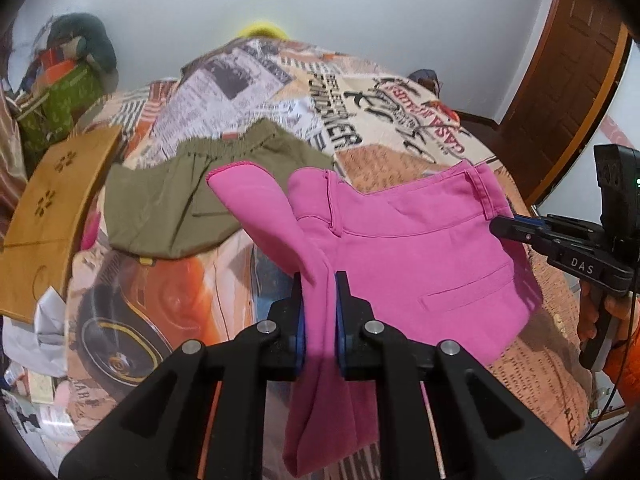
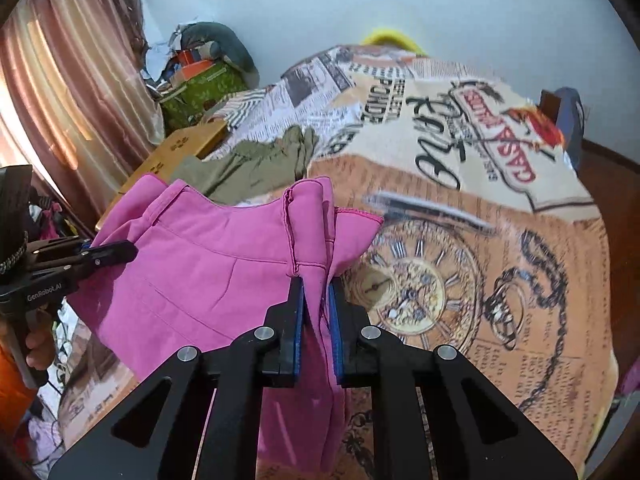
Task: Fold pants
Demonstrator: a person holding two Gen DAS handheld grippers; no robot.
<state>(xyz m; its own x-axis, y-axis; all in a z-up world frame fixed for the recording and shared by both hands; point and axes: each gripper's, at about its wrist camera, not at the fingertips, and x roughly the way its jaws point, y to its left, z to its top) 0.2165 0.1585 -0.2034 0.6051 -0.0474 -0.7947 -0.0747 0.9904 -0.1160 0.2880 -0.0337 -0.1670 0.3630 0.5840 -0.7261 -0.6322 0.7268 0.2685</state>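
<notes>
Pants point(image 1: 412, 240) clamped in left gripper point(image 1: 320, 280) and right gripper point(image 2: 316, 284); edges should be kept level and taut as they are laid.

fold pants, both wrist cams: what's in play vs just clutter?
In play:
- pink pants, lifted above the bed
- left tongs, clamped on a bunch of the pink fabric
- right tongs, clamped on the pink fabric too

Lying about:
- olive-green shorts on the printed bedspread
- tan cardboard box at the bed's edge
- green bag by the curtain
</notes>
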